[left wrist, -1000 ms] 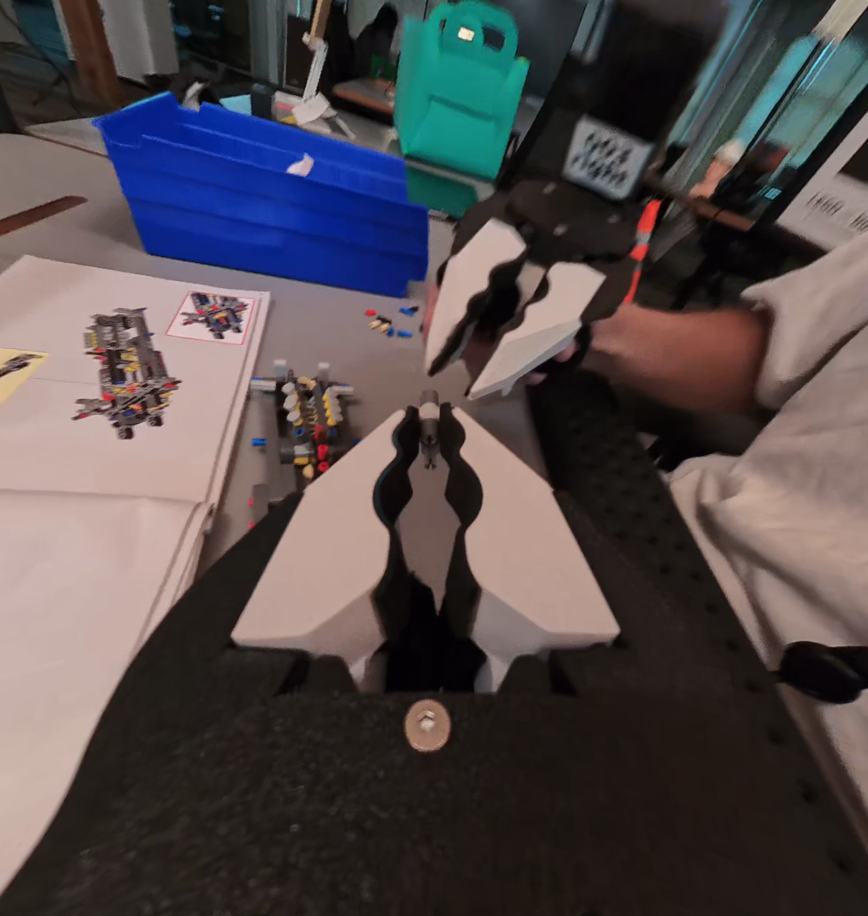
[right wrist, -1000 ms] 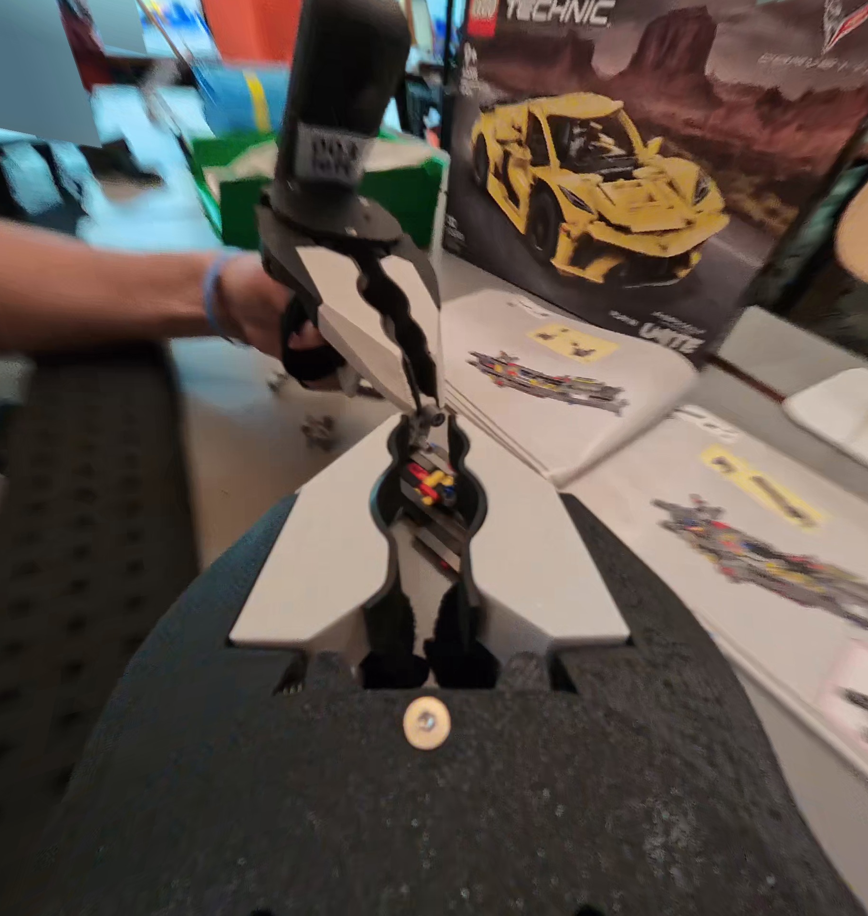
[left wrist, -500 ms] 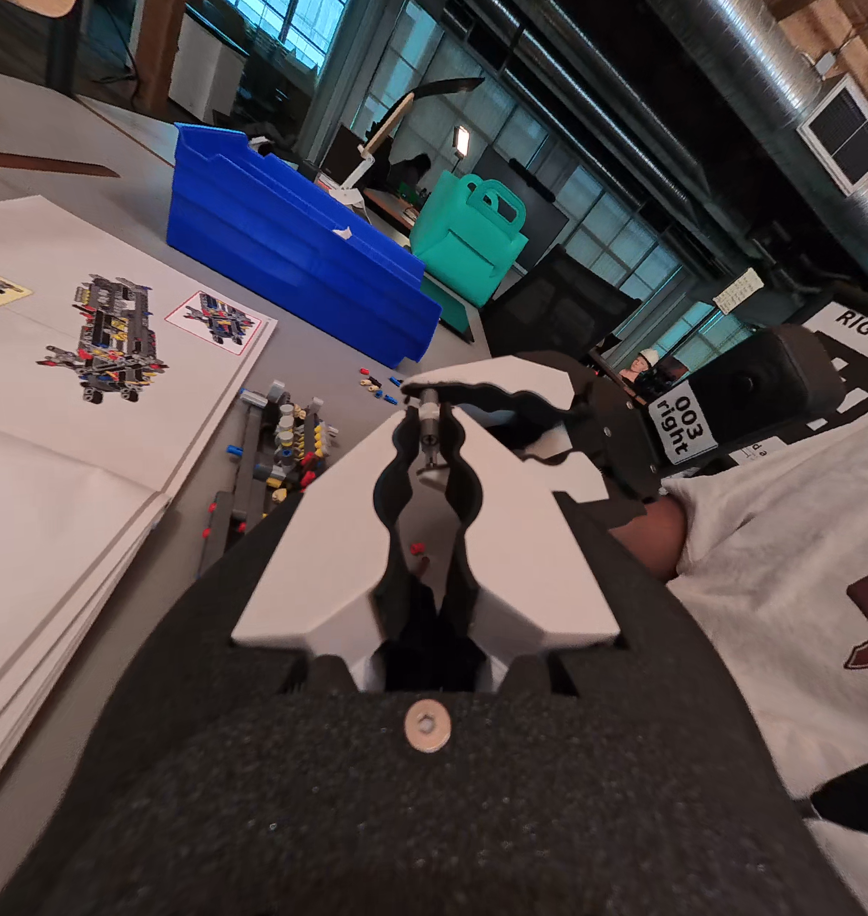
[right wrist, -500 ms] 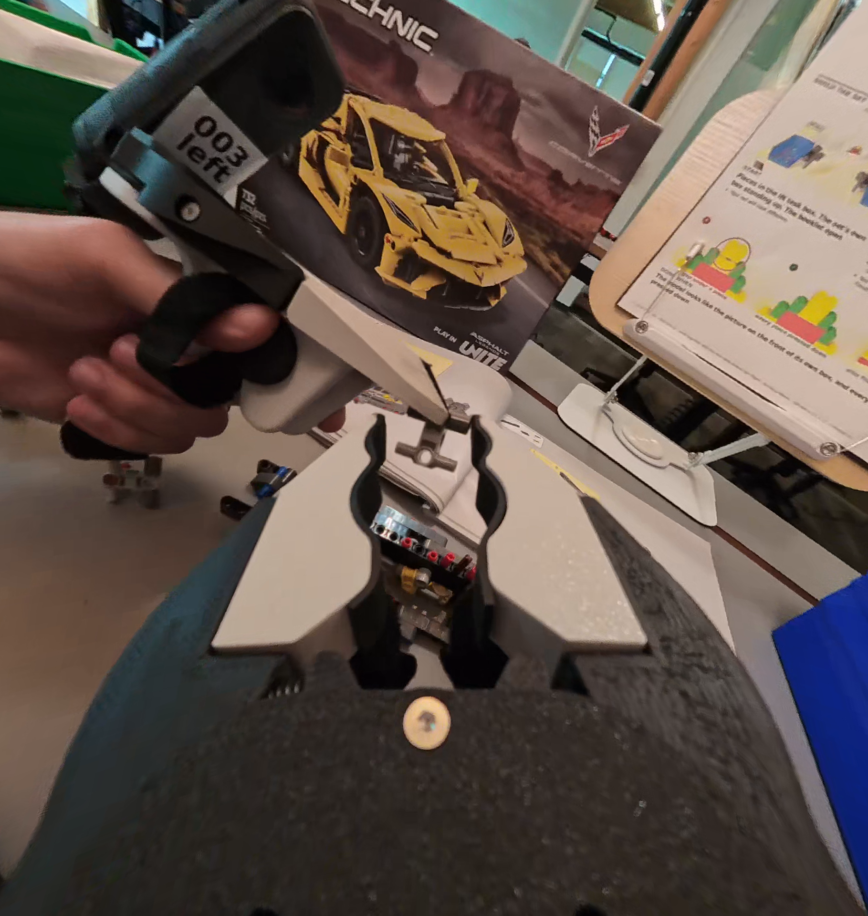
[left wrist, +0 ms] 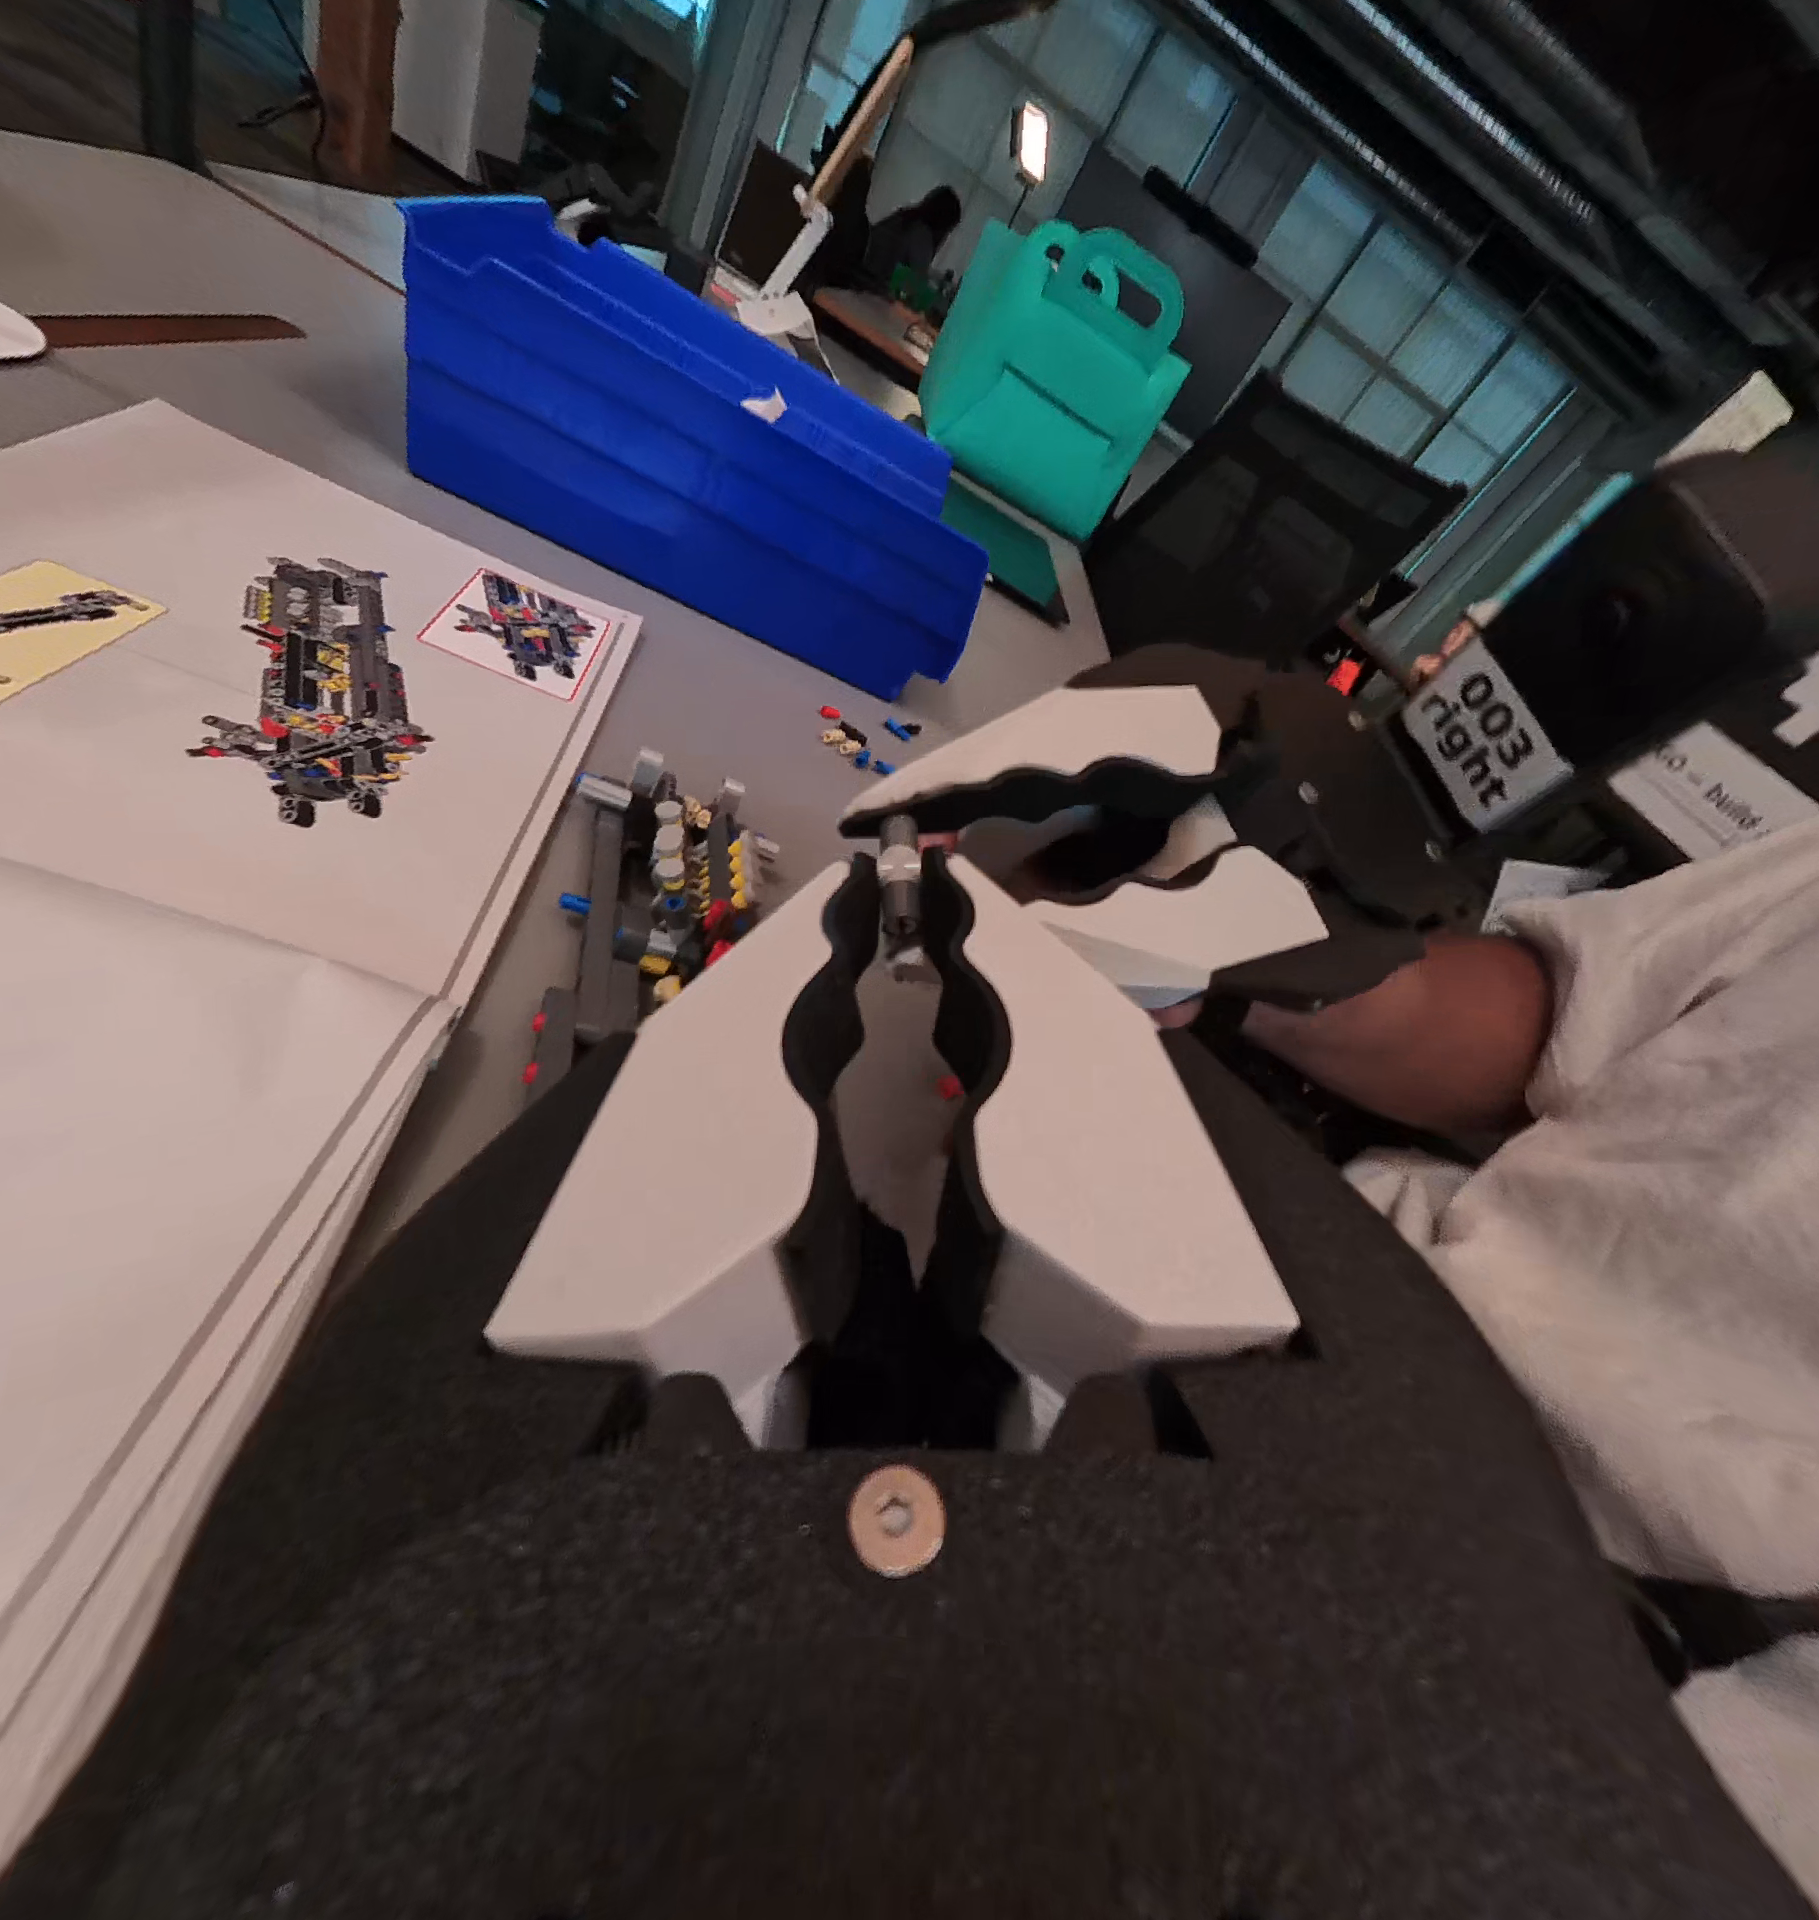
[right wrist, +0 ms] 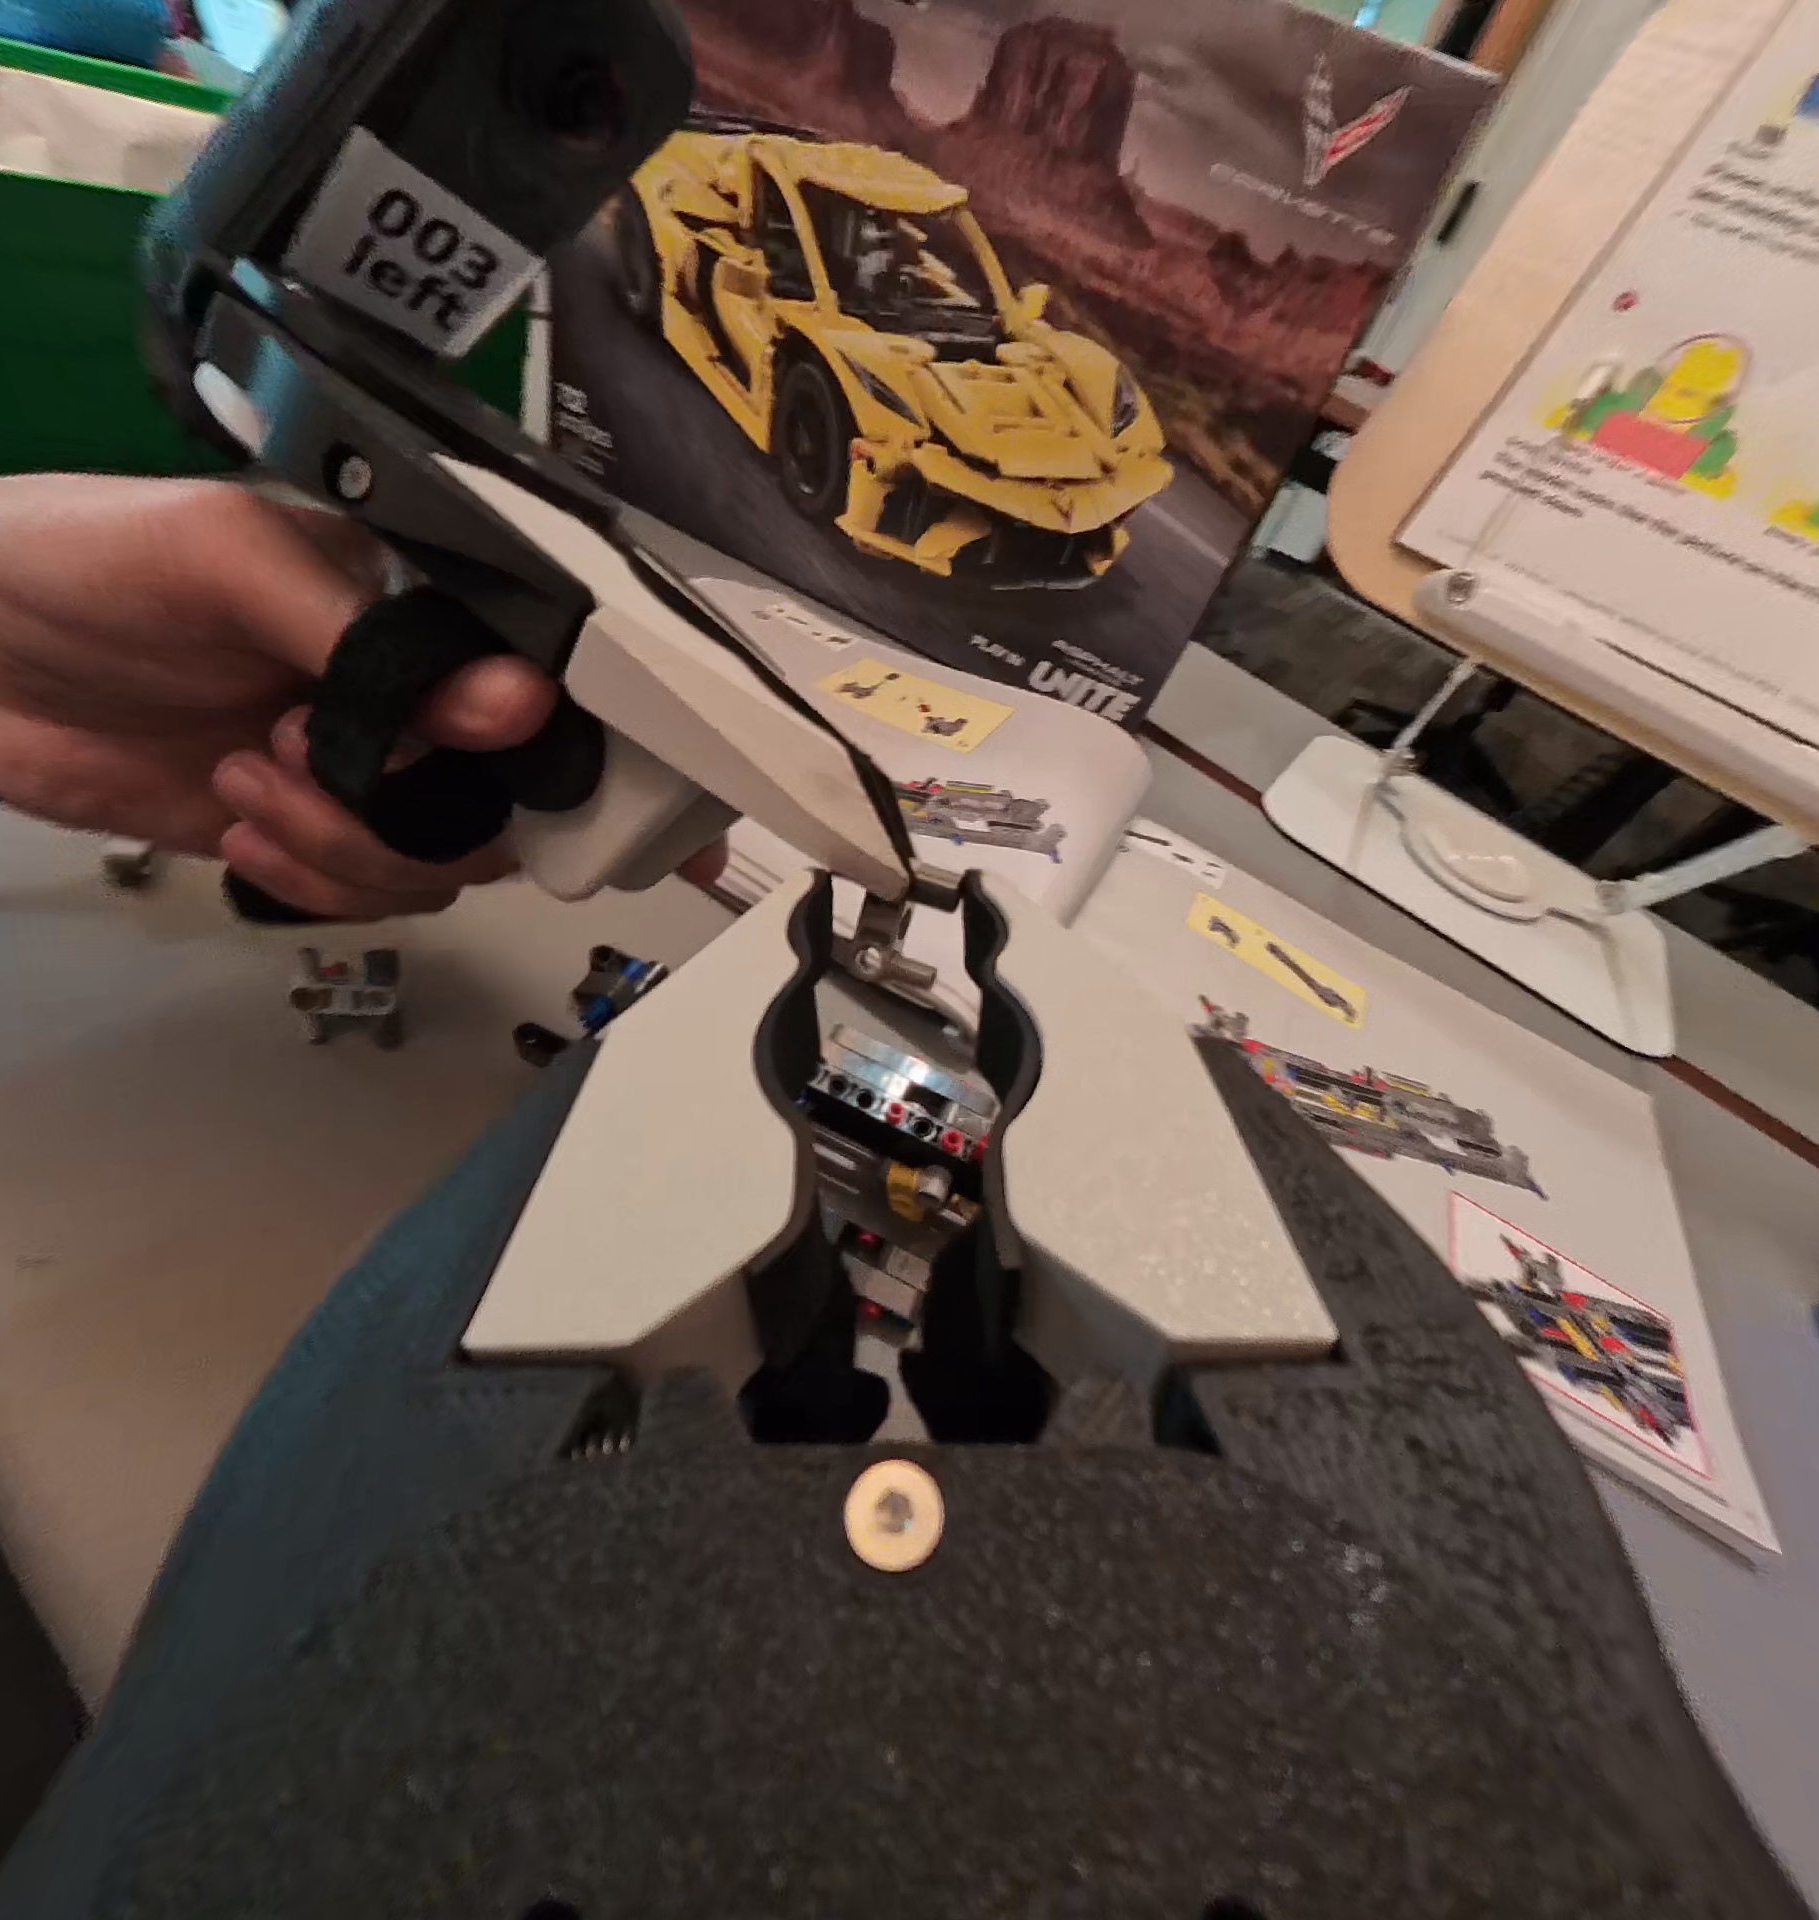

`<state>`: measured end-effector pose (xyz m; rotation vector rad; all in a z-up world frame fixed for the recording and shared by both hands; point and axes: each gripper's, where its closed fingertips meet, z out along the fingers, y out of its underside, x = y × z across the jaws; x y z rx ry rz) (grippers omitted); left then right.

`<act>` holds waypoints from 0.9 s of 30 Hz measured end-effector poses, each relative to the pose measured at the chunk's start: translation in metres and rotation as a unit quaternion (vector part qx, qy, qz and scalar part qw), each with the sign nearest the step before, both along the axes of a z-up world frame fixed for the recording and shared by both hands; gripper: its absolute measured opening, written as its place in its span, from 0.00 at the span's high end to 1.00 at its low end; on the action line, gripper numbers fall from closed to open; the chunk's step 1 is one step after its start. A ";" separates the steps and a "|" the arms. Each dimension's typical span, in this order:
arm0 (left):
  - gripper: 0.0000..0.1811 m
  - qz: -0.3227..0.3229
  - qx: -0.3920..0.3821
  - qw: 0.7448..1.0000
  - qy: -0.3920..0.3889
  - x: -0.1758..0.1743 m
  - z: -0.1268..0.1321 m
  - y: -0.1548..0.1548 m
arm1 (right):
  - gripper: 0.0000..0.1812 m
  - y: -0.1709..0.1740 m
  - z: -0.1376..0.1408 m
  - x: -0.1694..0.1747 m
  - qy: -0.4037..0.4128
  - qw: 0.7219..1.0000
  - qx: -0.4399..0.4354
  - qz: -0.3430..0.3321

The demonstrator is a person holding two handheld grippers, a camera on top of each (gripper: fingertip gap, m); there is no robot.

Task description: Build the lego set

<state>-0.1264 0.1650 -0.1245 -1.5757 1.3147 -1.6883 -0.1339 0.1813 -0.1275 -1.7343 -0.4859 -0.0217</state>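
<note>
Grey lego piece (left wrist: pixel 899 894) pinched; right view alone shows box (right wrist: pixel 988 312).

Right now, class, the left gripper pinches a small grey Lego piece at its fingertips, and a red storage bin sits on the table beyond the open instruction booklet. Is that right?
Not quite: the storage bin is blue, not red, as the left wrist view shows. The rest stands: the left gripper pinches a small grey Lego piece at its fingertips, and the bin sits beyond the open instruction booklet.
</note>
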 end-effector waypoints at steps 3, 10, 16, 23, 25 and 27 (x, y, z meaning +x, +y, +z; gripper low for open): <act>0.96 -0.012 0.028 0.999 0.022 -0.009 -0.006 0.009 | 0.83 -0.003 -0.006 -0.010 0.027 0.994 -0.050 0.094; 0.96 -0.020 -0.010 0.999 -0.027 -0.022 0.013 0.022 | 0.91 0.006 -0.001 -0.017 0.078 0.955 -0.144 0.248; 0.96 -0.041 0.012 0.998 -0.040 -0.028 0.019 0.015 | 0.96 0.001 0.005 -0.034 0.160 0.915 -0.167 0.331; 0.94 -0.029 -0.024 0.997 -0.074 -0.028 0.030 0.023 | 0.97 0.007 0.019 -0.043 0.405 0.828 -0.187 0.339; 0.92 -0.024 -0.029 0.996 -0.083 -0.029 0.033 0.025 | 0.98 0.010 0.028 -0.038 0.448 0.810 -0.170 0.337; 0.91 -0.016 -0.034 0.995 -0.090 -0.028 0.035 0.027 | 0.98 0.013 0.035 -0.033 0.475 0.798 -0.157 0.337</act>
